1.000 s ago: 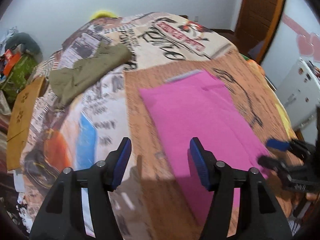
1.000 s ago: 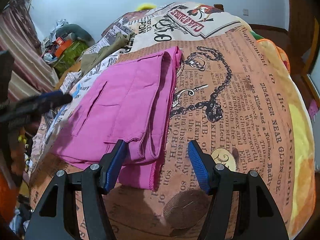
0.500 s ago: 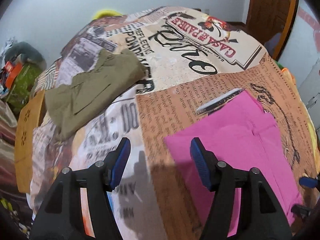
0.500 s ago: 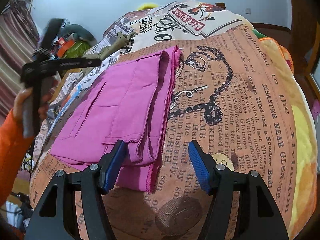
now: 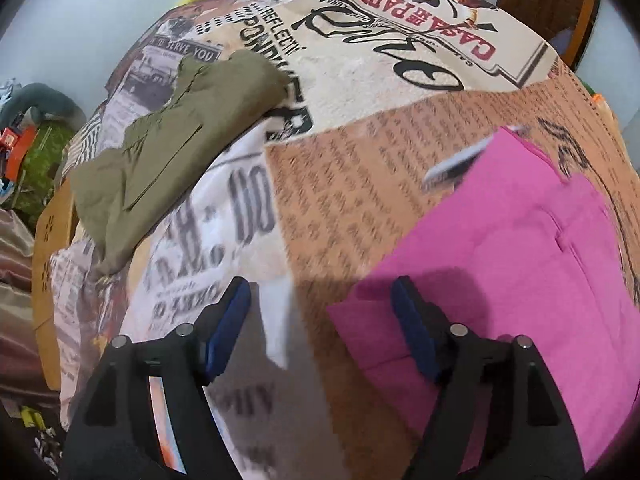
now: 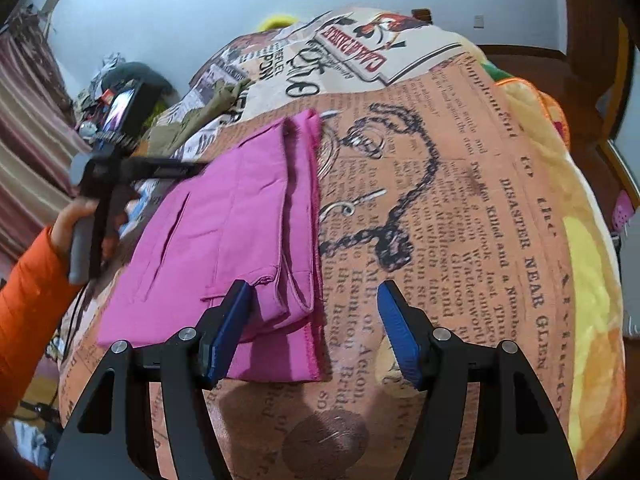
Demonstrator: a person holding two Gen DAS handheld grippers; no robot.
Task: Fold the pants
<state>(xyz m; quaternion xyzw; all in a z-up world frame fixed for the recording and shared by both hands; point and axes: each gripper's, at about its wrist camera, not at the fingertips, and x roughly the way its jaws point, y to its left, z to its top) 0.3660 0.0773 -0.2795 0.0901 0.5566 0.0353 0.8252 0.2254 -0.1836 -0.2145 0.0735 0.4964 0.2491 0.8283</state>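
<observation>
Newsprint-patterned bedspread [image 6: 460, 208] fills both views, pink pants [image 6: 224, 232] folded flat on it. Left tongs [image 5: 320, 320], spread and just widening, hover empty at the pants' near left corner. Right tongs [image 6: 314, 320], spread, straddle their right hem. Olive garment [image 5: 172, 152] beyond left, blurred.

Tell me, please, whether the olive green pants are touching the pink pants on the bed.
Apart. The left wrist view shows printed bedspread between the olive green pants and the pink pants.

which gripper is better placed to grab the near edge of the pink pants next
Right. The right gripper stands open straddling the pink pants' near hem corner. The left gripper, jaws just opening wider, is mostly over the bedspread.
</observation>
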